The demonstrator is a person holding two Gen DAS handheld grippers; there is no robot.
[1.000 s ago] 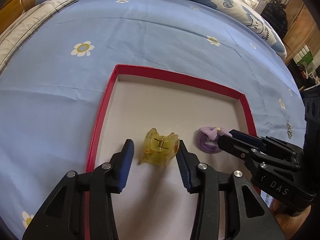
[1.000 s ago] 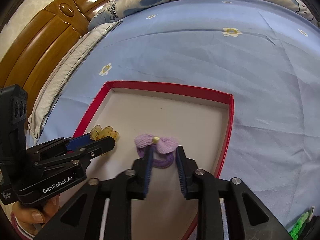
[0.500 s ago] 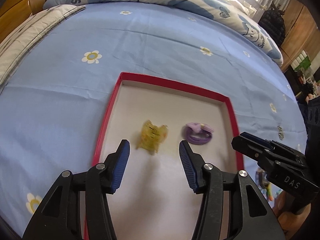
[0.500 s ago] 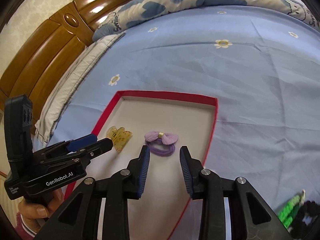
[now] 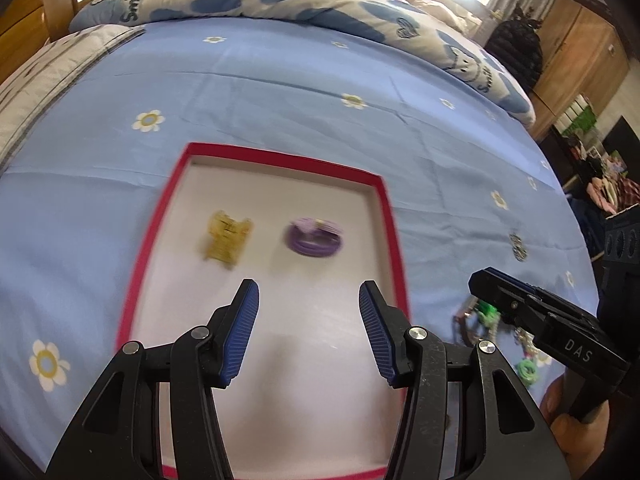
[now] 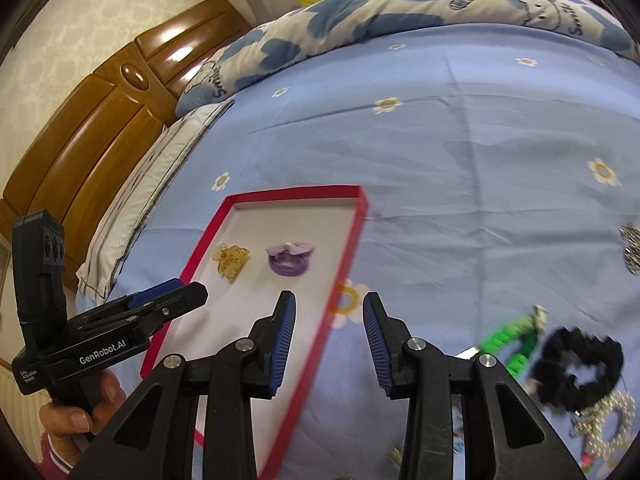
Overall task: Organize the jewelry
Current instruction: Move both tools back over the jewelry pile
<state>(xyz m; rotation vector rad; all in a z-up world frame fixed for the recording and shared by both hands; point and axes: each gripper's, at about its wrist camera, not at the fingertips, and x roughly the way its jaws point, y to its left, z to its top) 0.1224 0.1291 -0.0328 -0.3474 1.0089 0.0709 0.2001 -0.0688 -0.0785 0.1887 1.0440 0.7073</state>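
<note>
In the red-rimmed tray (image 5: 394, 240) on the bed (image 5: 280, 92) lie the two pieces I have sorted: the yellow hair claw (image 5: 227, 235) and, just beside it but apart, the purple hair tie (image 5: 314, 236). What is left to sort lies on the sheet to the right of the tray: a black scrunchie (image 6: 580, 364), a green beaded piece (image 6: 510, 340), a pearl ring-shaped piece (image 6: 608, 424) and a small sparkly piece (image 6: 631, 250) farther off. I judge all of it light. The scrunchie is soft and will squash, so I would pinch a fold of its fabric; the beaded and pearl pieces look limp and slippery, best taken across the strand, and gently, since beads may snap off. My left tongs (image 5: 308, 320) stand moderately open over the tray floor, empty and touching nothing; their jaws have just been opening. My right tongs (image 6: 329, 328) are a little narrower, also empty, hanging over the tray's right rim, their jaws just opening too.
</note>
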